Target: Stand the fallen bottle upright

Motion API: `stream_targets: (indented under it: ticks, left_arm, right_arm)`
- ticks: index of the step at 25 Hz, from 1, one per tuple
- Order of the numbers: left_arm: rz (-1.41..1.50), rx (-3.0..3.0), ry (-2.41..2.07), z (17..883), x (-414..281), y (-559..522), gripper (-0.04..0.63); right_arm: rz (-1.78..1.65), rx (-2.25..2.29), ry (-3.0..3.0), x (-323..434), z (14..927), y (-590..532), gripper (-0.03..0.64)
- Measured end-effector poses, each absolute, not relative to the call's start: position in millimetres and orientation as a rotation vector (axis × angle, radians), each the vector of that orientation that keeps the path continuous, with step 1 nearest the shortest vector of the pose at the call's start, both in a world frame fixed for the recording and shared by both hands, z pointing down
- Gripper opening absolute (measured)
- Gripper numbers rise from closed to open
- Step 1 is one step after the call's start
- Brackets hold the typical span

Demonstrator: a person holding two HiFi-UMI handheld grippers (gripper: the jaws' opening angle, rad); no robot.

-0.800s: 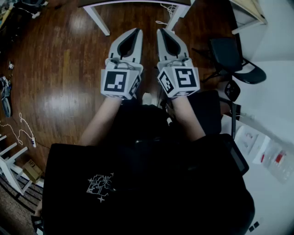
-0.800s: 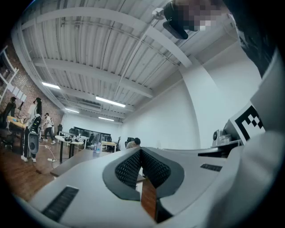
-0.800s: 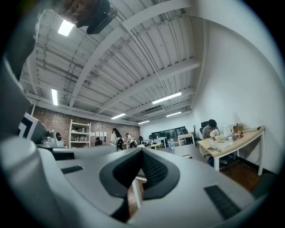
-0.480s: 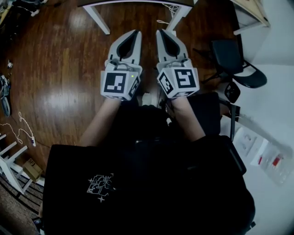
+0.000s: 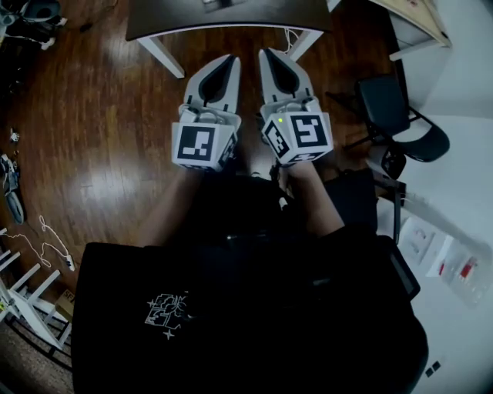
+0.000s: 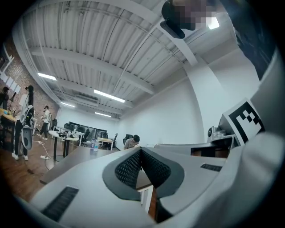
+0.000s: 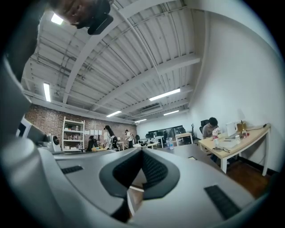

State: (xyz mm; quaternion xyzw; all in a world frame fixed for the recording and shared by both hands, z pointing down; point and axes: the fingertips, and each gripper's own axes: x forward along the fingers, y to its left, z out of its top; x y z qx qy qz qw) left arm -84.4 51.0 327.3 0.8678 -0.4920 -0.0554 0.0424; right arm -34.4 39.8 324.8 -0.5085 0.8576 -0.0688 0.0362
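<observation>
The left claw (image 5: 228, 58) and the right claw (image 5: 266, 52) are held side by side, each with its jaws pressed together and nothing gripped between them. Both are pointed toward a dark worktop (image 5: 231, 19) on white legs, whose near edge lies just beyond the tips. A small bottle (image 6: 93, 144) is seen on the far part of that worktop, well apart from both claws; it looks upright, though it is too small for certainty. A black chair (image 5: 397, 115) is set to the right of the worktop on the wooden floor (image 5: 100, 115).
</observation>
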Motion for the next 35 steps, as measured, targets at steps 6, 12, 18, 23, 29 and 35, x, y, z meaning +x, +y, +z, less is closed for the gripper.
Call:
stream_targets:
  ticks: [6, 12, 18, 23, 29, 35]
  left_arm:
    - [-0.180, 2.684, -1.462, 324, -102, 6, 0.000]
    - [-0.180, 2.673, -1.428, 323, -101, -22, -0.002]
    - [-0.177, 2.679, -1.444, 329, -94, -62, -0.002]
    - [-0.150, 2.674, -1.458, 334, -80, -113, -0.002]
    - [-0.130, 2.640, -1.498, 341, -63, -178, -0.002]
    - [-0.114, 2.576, -1.569, 343, -56, -225, -0.002]
  right_arm:
    - [-0.186, -1.587, 2.616, -53, 318, -2, 0.014]
    - [-0.169, -1.598, 2.628, -54, 313, -30, 0.014]
    - [-0.209, -1.579, 2.640, -52, 325, -67, 0.014]
    - [-0.226, -1.548, 2.652, -39, 331, -120, 0.014]
    - [-0.234, -1.487, 2.687, -29, 335, -185, 0.014]
    - [-0.252, -1.409, 2.716, -20, 339, -232, 0.014]
